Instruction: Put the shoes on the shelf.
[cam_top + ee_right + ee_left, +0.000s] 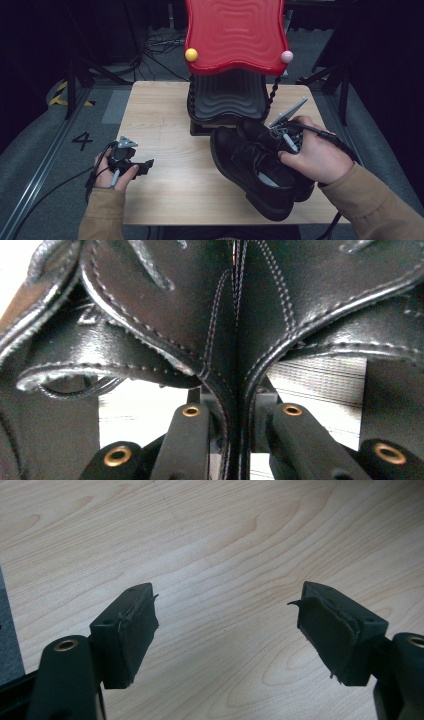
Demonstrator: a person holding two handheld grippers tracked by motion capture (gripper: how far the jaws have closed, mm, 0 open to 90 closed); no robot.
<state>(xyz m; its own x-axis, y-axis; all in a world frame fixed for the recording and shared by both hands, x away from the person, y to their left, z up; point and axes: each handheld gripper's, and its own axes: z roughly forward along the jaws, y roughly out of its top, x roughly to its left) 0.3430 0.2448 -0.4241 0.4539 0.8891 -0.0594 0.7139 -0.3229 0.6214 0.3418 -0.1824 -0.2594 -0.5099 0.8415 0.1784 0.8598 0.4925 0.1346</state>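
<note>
Sleeves down front. Left gripper (131, 161) parked over bare table (165, 130), jaws wide, holding nothing. Right gripper (235, 425) pinching both black shoes (260, 167) together by their inner sides, toes pointing forward-left toward rack (227, 100), just beyond.

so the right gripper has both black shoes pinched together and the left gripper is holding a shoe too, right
Not quite: the left gripper holds nothing. The left gripper view shows its fingers apart over the bare wooden table. The right gripper does pinch the two black shoes together.
</note>
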